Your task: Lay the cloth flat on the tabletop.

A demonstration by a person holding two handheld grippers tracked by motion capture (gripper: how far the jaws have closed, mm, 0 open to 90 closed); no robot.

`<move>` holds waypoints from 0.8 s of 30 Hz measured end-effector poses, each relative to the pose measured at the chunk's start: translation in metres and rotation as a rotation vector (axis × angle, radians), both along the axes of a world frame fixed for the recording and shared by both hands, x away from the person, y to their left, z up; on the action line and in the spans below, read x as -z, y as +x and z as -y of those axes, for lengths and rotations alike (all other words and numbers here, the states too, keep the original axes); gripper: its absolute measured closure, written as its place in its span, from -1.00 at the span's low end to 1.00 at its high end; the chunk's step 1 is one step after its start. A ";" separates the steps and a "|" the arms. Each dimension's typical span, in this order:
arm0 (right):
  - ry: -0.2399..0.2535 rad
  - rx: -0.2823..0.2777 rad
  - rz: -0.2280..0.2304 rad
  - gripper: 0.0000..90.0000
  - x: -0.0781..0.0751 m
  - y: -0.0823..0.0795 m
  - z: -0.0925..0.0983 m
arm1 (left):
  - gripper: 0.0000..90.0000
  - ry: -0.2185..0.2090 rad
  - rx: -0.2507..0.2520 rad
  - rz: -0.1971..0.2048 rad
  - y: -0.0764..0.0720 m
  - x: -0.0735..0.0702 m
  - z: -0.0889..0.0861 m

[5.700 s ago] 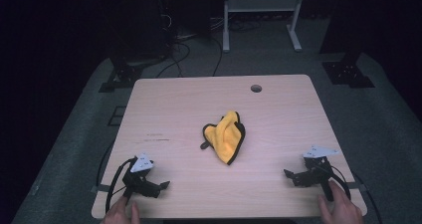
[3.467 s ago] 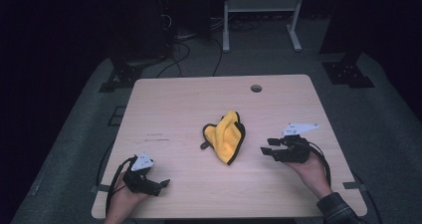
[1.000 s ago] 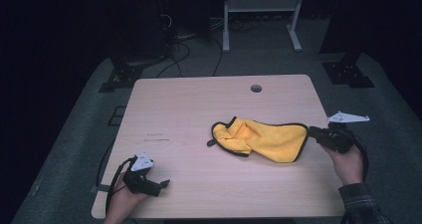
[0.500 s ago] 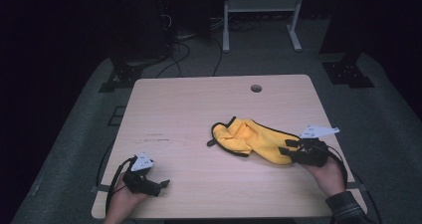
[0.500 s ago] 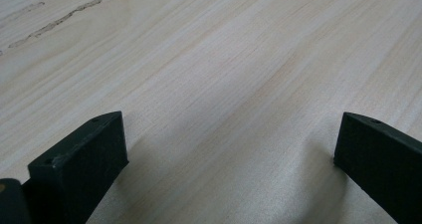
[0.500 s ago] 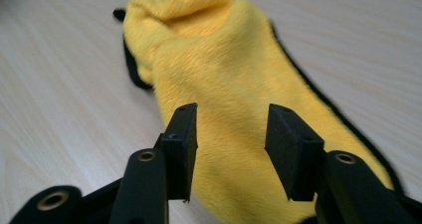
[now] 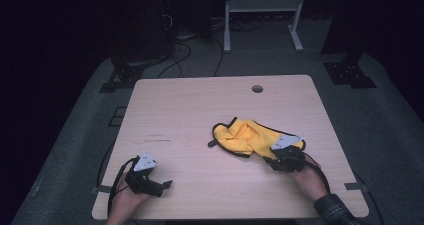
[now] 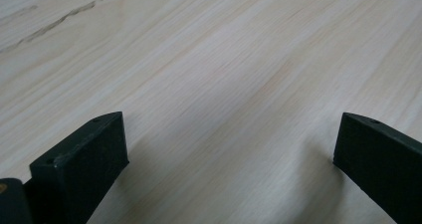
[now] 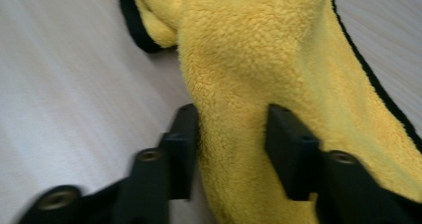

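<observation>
My right tool pinches the yellow cloth to drag it; my left tool rests spread.

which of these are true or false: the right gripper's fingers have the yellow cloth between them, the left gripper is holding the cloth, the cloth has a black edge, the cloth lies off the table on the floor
1. The right gripper has the yellow cloth between its fingers: true; the jaws have just been closing on it.
2. The left gripper is holding the cloth: false; its fingers stand wide apart over bare table.
3. The cloth has a black edge: true.
4. The cloth lies on the floor: false; it lies on the table.
</observation>
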State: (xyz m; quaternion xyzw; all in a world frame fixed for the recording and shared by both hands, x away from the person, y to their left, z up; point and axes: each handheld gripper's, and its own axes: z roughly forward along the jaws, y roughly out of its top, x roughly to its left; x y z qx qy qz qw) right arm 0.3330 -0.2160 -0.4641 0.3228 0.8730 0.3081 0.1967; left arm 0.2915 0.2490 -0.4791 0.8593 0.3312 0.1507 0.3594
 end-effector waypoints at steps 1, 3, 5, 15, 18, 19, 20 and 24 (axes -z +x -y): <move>0.002 0.006 -0.010 0.61 0.000 0.003 0.001 | -1.00 -0.003 0.003 0.012 0.000 -0.002 0.002; 0.035 0.010 -0.021 0.80 -0.003 0.005 0.004 | -1.00 -0.015 0.011 0.025 0.000 -0.006 0.005; 0.057 0.008 -0.020 0.84 -0.008 0.006 0.007 | -1.00 -0.021 0.025 0.037 0.001 -0.009 0.011; 0.281 -0.025 -0.028 0.87 -0.051 0.011 0.020 | -0.93 -0.035 0.110 0.087 0.016 -0.023 0.053; 0.308 -0.053 -0.015 0.87 -0.064 0.008 0.018 | -0.93 -0.026 0.133 0.099 0.024 -0.025 0.068; 0.317 -0.062 -0.009 0.87 -0.068 0.006 0.017 | -0.93 -0.027 0.137 0.103 0.025 -0.025 0.070; 0.320 -0.070 -0.006 0.88 -0.070 0.005 0.017 | -0.91 -0.020 0.142 0.103 0.029 -0.026 0.075; 0.343 -0.107 0.019 0.88 -0.083 0.001 0.015 | -0.89 -0.019 0.148 0.104 0.040 -0.026 0.086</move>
